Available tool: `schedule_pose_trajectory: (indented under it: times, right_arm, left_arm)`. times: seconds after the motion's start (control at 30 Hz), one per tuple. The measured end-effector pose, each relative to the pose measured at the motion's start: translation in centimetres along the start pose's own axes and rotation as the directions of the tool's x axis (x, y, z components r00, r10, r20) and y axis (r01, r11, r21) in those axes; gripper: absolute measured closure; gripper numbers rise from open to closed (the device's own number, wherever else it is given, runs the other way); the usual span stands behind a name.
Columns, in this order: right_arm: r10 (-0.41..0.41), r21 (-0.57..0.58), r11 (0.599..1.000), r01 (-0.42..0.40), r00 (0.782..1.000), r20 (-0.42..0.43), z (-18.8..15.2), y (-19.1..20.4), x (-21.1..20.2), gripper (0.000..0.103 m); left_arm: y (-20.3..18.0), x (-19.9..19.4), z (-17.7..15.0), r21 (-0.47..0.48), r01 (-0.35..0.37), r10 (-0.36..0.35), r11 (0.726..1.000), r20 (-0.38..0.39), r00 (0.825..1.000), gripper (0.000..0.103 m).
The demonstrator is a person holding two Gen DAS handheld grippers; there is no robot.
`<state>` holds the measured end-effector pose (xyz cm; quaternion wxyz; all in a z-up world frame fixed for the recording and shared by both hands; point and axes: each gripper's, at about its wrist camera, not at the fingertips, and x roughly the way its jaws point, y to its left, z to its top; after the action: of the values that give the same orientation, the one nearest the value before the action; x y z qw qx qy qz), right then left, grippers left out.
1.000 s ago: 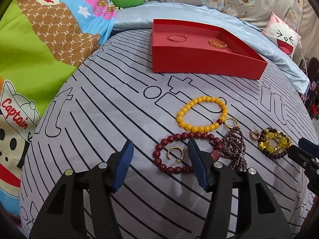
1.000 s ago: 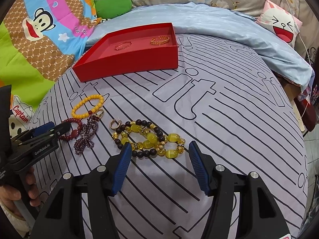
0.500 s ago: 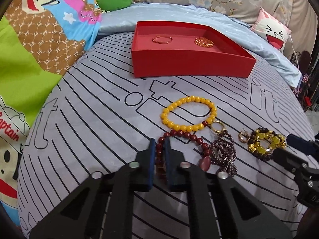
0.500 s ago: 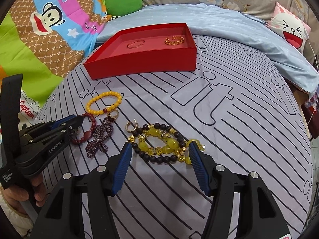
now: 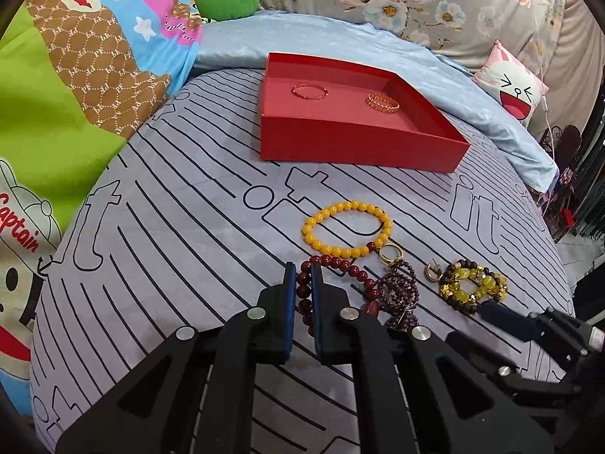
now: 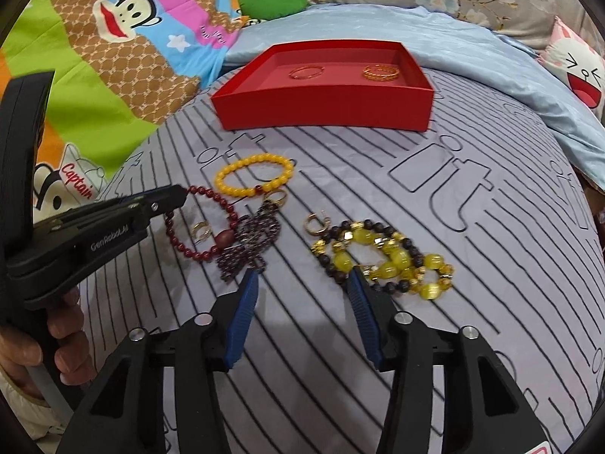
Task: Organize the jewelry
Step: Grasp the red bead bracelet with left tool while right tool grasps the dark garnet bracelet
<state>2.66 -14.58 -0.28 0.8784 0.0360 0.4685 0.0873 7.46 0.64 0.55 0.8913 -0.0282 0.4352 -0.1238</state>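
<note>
My left gripper (image 5: 301,270) is shut on the dark red bead bracelet (image 5: 342,265), which still lies on the striped bedsheet; it also shows in the right wrist view (image 6: 211,223). A yellow bead bracelet (image 5: 346,229), a purple bead cluster (image 5: 401,295), a gold ring (image 6: 200,229), a gold earring (image 5: 431,270) and a yellow-and-black bracelet (image 6: 382,261) lie nearby. My right gripper (image 6: 302,283) is open and empty, its right finger beside the yellow-and-black bracelet. The red tray (image 5: 359,147) holds two gold rings.
A blue blanket (image 5: 321,41) lies behind the tray. A cartoon quilt (image 5: 75,75) covers the left side. A pink face pillow (image 5: 510,87) sits at the far right. The bed drops off at the right edge.
My left gripper went from wide open around the red bracelet to shut on its beads. My right gripper moved forward and left towards the yellow-and-black bracelet, staying open.
</note>
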Motion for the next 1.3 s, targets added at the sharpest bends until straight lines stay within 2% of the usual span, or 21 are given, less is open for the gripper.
schedule_pose_trajectory:
  times: [0.07, 0.3, 0.37, 0.73, 1.1, 1.3]
  right_arm:
    - [0.018, -0.011, 1.0, -0.018, 1.0, -0.008, 0.0, 0.7, 0.2, 0.071]
    - [0.061, -0.05, 0.997, -0.063, 0.998, -0.025, -0.3, 3.3, 1.2, 0.074]
    - [0.064, -0.055, 0.996, -0.065, 0.997, -0.031, -0.3, 3.7, 1.6, 0.08]
    - [0.071, -0.032, 0.997, -0.072, 0.997, -0.034, 0.1, 3.3, 2.7, 0.099]
    - [0.065, 0.024, 0.998, -0.066, 0.997, 0.043, 0.9, 0.8, -0.5, 0.099]
    - [0.065, 0.048, 0.996, -0.071, 0.992, 0.11, 2.5, -0.6, -3.5, 0.099]
  left_arm:
    - [0.0, -0.2, 0.0, 0.003, -0.005, 0.005, 1.0, 0.001, 1.0, 0.096]
    - [0.4, -0.3, -0.3, -0.003, -0.001, 0.001, 1.0, -0.006, 1.0, 0.095]
    - [0.4, -0.4, -0.3, -0.005, 0.0, 0.0, 1.0, -0.006, 1.0, 0.095]
    - [0.8, -0.2, -0.4, -0.017, 0.002, -0.003, 1.0, -0.016, 1.0, 0.096]
    - [0.5, -0.9, -0.2, -0.013, 0.012, -0.012, 1.0, 0.001, 1.0, 0.096]
    - [-0.3, -2.6, 0.8, 0.0, 0.055, -0.055, 0.998, 0.03, 0.998, 0.096]
